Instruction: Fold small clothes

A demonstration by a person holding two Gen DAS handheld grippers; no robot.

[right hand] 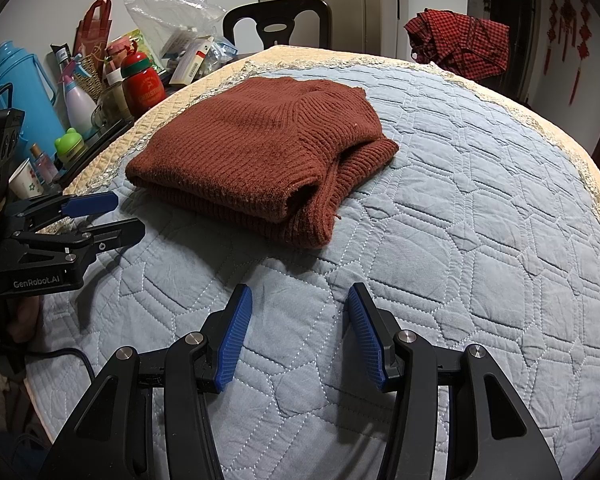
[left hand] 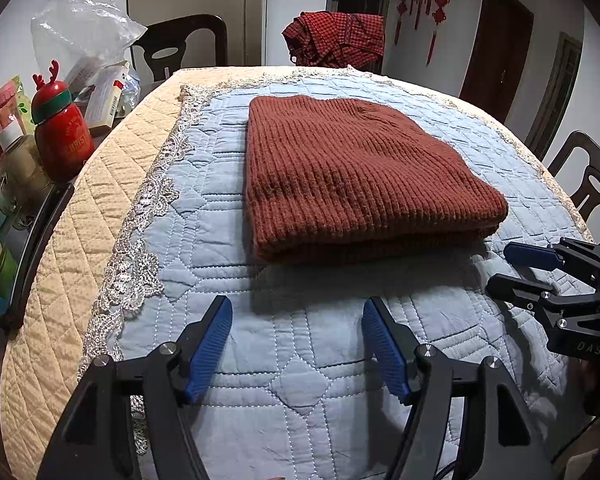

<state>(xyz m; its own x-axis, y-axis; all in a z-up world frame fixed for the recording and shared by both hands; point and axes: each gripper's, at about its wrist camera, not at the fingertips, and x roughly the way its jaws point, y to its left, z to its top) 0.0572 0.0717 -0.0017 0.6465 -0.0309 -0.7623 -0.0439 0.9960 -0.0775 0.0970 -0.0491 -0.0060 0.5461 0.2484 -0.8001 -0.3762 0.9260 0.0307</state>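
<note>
**Tongs idle, sweater folded**

Left gripper (left hand: 296, 344) and right gripper (right hand: 300, 332): jaws apart, empty, over the blue quilted mat (right hand: 480, 240). Rust knit sweater (left hand: 352, 172): folded at mat centre, well clear of both. Risk: snagging the loose hem (right hand: 312, 216) would undo the fold.

Both wrist views downward, sharing sweater (left hand: 364, 176).

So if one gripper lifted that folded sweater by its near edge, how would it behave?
The sweater is thick ribbed knit, so it would probably flop and sag. It lies in loose stacked layers, so a grip on only one layer would likely undo the fold. On the quilted cover it would probably drag and bunch instead of sliding.
</note>
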